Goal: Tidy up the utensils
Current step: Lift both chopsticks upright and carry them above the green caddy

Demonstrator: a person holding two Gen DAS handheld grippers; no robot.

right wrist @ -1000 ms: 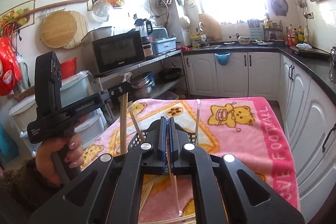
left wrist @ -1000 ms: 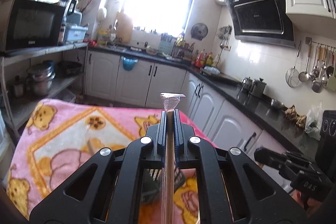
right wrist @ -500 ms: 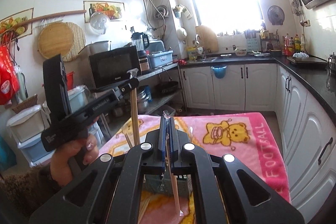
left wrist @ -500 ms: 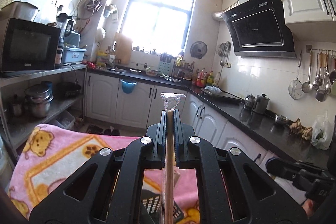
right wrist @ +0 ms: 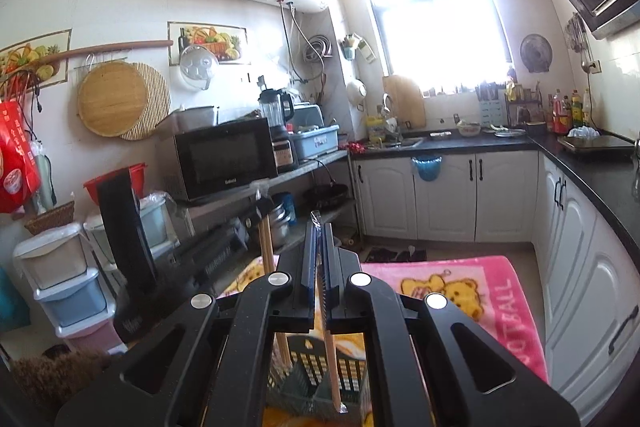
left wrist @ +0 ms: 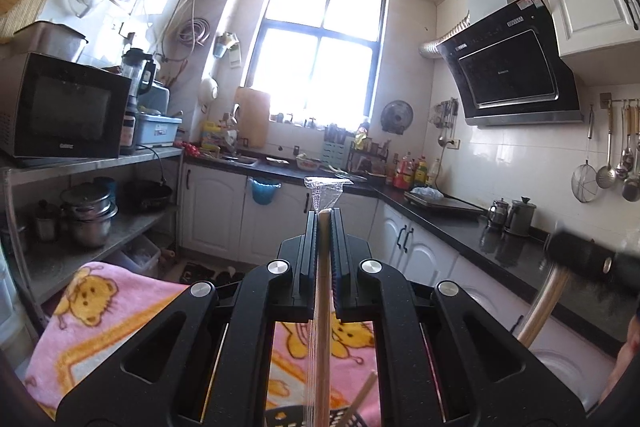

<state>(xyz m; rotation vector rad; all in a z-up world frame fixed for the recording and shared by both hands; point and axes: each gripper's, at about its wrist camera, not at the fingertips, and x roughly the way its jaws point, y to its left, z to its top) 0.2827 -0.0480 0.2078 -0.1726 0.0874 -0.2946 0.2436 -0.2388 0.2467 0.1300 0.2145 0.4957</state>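
Observation:
My left gripper (left wrist: 325, 217) is shut on a wrapped wooden chopstick (left wrist: 322, 327) that runs upright between its jaws, with clear wrap sticking out past the tips. My right gripper (right wrist: 317, 231) is shut on another wrapped chopstick (right wrist: 331, 359) that hangs down over a dark slotted utensil basket (right wrist: 320, 383) on the pink bear blanket (right wrist: 452, 291). The basket's rim (left wrist: 288, 417) shows at the bottom of the left wrist view. The left gripper (right wrist: 224, 255) shows in the right wrist view, holding its chopstick (right wrist: 266, 243) beside the basket. The right gripper's body (left wrist: 588, 261) shows blurred at the right.
A steel shelf rack with a microwave (right wrist: 224, 157) and pots (left wrist: 86, 213) stands to the left. White cabinets under a black counter (right wrist: 448, 147) run along the back and right. Stacked plastic drawers (right wrist: 68, 291) stand at the far left.
Both grippers have risen and tilted up with their chopsticks, so the blanket and basket sank low in both views. The left gripper moved closer to the basket.

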